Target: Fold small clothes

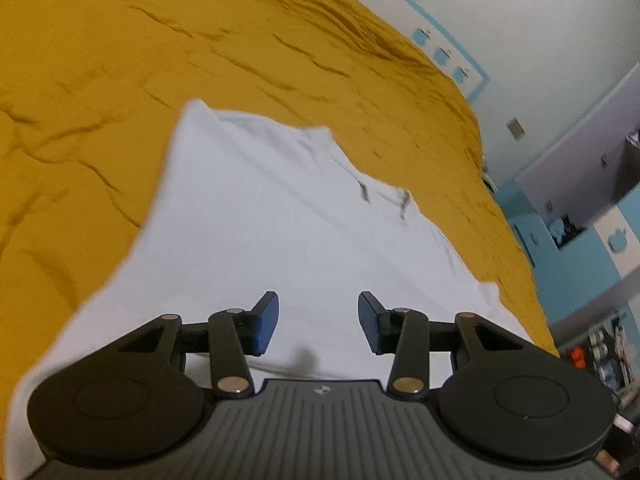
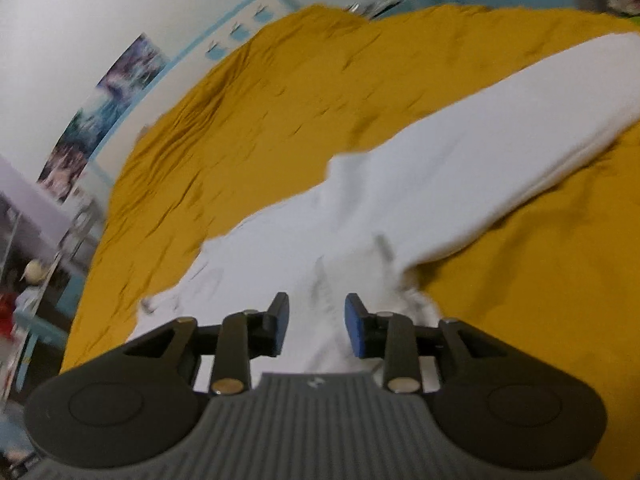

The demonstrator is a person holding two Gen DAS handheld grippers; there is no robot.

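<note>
Cloth covers almost everything I see: a mustard-yellow bedspread (image 1: 120, 60), soft and full of little creases, is spread over the bed. On it lies a white garment (image 1: 256, 216), smooth and thin, with one pointed corner sticking up toward the far side of the bed. In the right view the same white garment (image 2: 460, 176) runs off in a long, rounded band toward the right edge, and its near part looks bunched and wrinkly. The picture is blurry there.

My left gripper (image 1: 318, 322) hovers over the white cloth with its jaws wide apart and nothing between them. Its flat blue pads (image 1: 266, 322) sit on black arms. My right gripper (image 2: 316, 326) is also spread apart, a bit less wide, above the crumpled near part. I cannot tell if either one touches the cloth.
</note>
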